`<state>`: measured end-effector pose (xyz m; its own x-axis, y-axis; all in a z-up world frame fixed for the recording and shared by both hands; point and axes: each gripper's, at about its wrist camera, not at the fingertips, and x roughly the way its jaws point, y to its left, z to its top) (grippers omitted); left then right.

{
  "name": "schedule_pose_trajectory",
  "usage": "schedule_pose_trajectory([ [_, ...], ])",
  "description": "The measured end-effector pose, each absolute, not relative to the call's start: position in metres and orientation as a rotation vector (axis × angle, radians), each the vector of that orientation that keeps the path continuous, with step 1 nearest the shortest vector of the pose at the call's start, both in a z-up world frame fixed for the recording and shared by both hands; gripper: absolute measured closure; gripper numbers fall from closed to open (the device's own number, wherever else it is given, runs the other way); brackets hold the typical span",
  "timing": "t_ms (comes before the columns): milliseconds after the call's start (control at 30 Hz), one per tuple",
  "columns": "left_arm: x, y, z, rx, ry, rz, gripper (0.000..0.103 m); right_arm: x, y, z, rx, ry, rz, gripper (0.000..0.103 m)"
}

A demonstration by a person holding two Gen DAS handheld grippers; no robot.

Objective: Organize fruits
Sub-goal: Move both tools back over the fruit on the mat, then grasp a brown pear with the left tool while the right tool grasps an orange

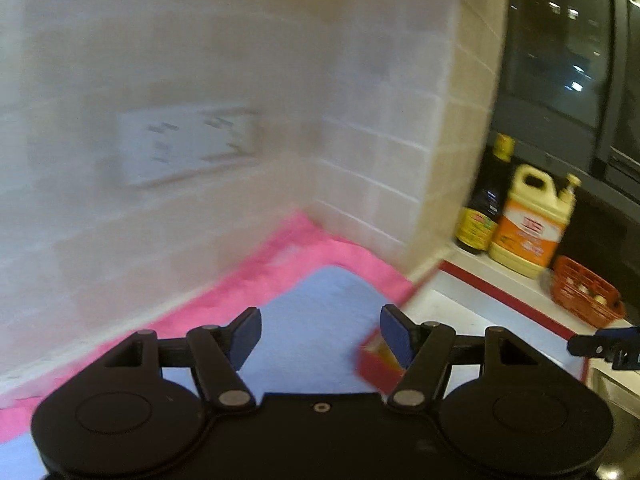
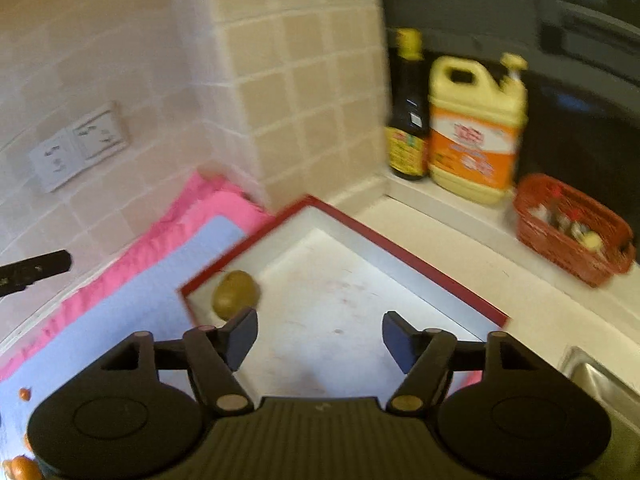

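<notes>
Two grippers are in play and both are empty. Your left gripper has its jaws spread wide over the blue mat, with nothing between the pads. Your right gripper is also well parted, hanging above the white tray with only bare tray surface in the gap.

The fruit that matters sits left of centre in the right wrist view: a kiwi, tucked into the tray's corner against the red rim, just beyond your right gripper's left pad and apart from it. That corner looks like a sensible resting place, since the raised edge would stop it rolling.

It is dull olive-brown, egg-shaped, matte and unpeeled. Small orange fruits show at the lower left edge, off the tray, likely awaiting sorting.
</notes>
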<state>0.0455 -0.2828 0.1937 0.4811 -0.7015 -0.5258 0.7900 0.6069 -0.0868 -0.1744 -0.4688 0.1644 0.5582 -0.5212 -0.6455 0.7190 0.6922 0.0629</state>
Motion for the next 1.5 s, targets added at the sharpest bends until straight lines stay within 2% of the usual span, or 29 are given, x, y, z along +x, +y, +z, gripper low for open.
schedule_pose_trajectory([
  [200, 0.069, -0.181, 0.216, 0.091, 0.482, -0.758, 0.023, -0.132, -0.419, 0.176, 0.239, 0.596, -0.634, 0.025],
  [400, 0.083, -0.089, 0.217, 0.045, 0.464, -0.597, 0.023, -0.083, -0.368, 0.166, 0.189, 0.607, -0.499, 0.024],
  [700, 0.083, 0.000, 0.152, 0.057, 0.608, -0.438, 0.023, -0.013, -0.316, 0.104, 0.229, 0.761, -0.350, 0.023],
  [1067, 0.080, 0.030, 0.056, 0.064, 0.846, -0.401, 0.024, 0.032, -0.300, 0.039, 0.251, 0.960, -0.354, 0.024],
  [1100, 0.079, 0.033, 0.049, 0.058, 0.866, -0.411, 0.030, 0.033, -0.302, 0.033, 0.251, 0.978, -0.365, 0.024],
  [1133, 0.080, 0.032, 0.044, 0.052, 0.884, -0.421, 0.036, 0.035, -0.304, 0.027, 0.252, 0.998, -0.374, 0.024],
  [1433, 0.088, 0.034, 0.026, -0.047, 0.935, -0.498, 0.035, 0.053, -0.315, -0.008, 0.254, 1.083, -0.402, 0.025],
  [1500, 0.091, 0.031, 0.021, -0.069, 0.958, -0.523, 0.036, 0.056, -0.316, -0.012, 0.251, 1.099, -0.403, 0.028],
])
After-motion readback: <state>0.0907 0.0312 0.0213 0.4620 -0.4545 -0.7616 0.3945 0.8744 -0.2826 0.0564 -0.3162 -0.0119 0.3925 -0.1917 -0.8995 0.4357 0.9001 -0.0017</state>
